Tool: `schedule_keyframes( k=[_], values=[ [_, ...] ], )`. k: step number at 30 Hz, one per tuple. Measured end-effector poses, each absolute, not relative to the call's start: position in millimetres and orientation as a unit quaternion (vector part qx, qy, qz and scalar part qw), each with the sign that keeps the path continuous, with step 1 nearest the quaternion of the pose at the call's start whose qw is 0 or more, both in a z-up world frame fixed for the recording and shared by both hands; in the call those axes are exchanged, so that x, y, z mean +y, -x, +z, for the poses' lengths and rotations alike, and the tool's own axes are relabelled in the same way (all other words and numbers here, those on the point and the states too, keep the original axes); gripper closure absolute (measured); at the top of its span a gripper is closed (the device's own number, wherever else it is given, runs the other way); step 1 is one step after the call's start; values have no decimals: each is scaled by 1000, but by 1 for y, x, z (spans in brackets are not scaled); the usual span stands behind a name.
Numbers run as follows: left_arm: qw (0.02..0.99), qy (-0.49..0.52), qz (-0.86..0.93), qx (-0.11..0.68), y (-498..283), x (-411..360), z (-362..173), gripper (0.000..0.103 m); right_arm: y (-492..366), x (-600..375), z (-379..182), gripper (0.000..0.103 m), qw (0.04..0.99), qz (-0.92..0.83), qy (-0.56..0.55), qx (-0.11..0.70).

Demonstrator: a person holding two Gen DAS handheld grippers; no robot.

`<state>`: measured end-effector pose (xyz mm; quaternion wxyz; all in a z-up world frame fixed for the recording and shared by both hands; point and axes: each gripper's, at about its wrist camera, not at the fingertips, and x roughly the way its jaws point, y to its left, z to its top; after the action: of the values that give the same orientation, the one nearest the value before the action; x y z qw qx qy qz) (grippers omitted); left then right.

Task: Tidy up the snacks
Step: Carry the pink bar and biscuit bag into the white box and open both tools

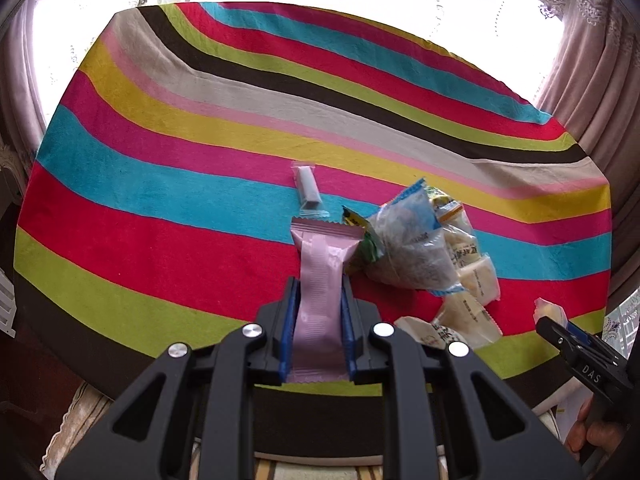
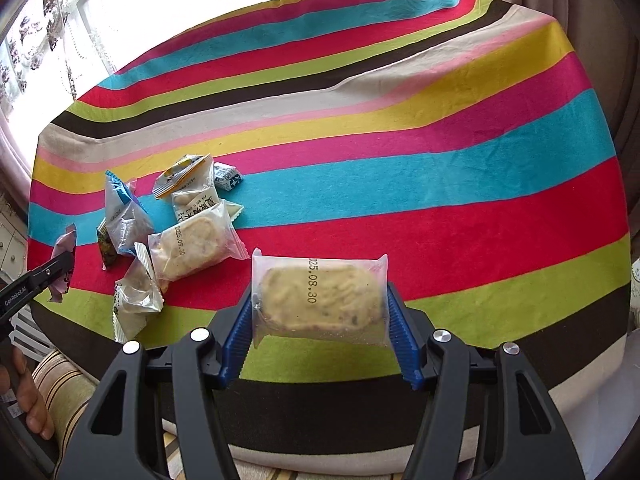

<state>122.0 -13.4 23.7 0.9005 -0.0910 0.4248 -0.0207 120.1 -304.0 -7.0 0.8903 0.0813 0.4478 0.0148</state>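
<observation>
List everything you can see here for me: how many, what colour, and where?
pink snack bar: one, pale pink wrapper, clamped in the left gripper
biscuit packet: one, clear wrapper with a pale yellow biscuit, clamped in the right gripper
small grey stick packet: one, clear wrapper, alone on the cloth's blue stripe
snack pile: one heap of mixed clear, white and blue packets, exact count unclear, on the red and blue stripes
striped cloth: one, many colours, covering the table
curtains: pale, behind the table
left gripper: one, black with blue pads, shut
right gripper: one, black with blue pads, shut
</observation>
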Motion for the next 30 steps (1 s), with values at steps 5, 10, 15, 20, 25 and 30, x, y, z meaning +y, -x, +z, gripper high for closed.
schedule_keyframes(
  k=[5, 10, 15, 20, 25, 30],
  values=[
    [898, 75, -59, 430, -110, -49, 27, 83, -96, -320, -3, 43, 892, 7, -99, 442],
    [893, 54, -102, 435, -97, -91, 28, 83, -76, -343, -1, 43, 891, -6, -125, 437],
    [884, 36, -147, 443, -85, -133, 28, 83, -52, -373, -1, 43, 889, -26, -144, 433],
    [876, 12, -187, 445, -74, -173, 29, 83, -32, -407, -5, 43, 887, -49, -158, 431],
    [866, -19, -226, 445, -61, -210, 28, 83, -13, -434, -17, 43, 880, -73, -171, 437],
    [850, -40, -265, 453, -51, -245, 26, 83, 6, -459, -26, 43, 873, -97, -187, 440]
  ],
)
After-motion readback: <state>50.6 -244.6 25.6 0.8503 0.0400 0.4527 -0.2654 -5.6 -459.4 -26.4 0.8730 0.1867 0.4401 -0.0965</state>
